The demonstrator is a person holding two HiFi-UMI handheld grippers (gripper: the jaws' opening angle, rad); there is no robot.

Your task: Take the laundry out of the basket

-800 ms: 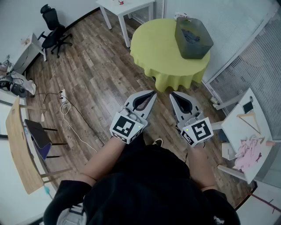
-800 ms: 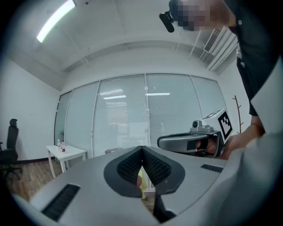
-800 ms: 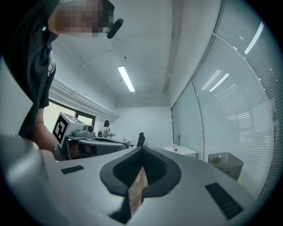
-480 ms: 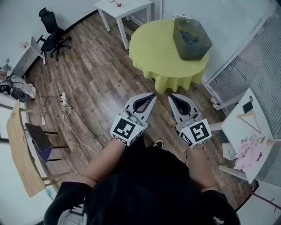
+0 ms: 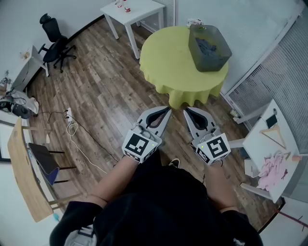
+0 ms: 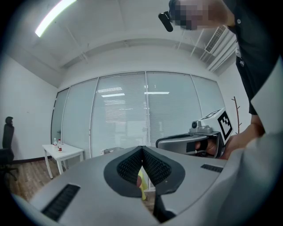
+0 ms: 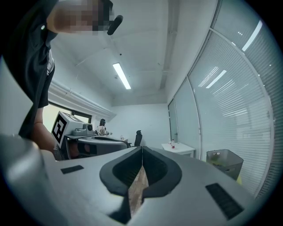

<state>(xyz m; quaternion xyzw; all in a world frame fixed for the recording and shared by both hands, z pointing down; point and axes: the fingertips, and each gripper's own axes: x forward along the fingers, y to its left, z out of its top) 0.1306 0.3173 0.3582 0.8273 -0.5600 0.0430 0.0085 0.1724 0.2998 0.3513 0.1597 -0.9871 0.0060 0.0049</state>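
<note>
A grey laundry basket with dark clothes in it stands at the far right of a round table with a yellow-green cloth. The basket also shows at the right edge of the right gripper view, grey basket. Both grippers are held above the wooden floor, well short of the table. My left gripper is shut, with nothing between its jaws. My right gripper is shut and empty too. Each gripper shows in the other's view, the right gripper and the left gripper.
A small white table with little bottles stands left of the round table. At the right stands a white table with a wooden hanger and a pink garment. An office chair, floor cables and a wooden desk are at the left.
The whole view has shifted a little: the round table and basket now sit slightly nearer to the grippers. Both grippers stay shut and side by side.
</note>
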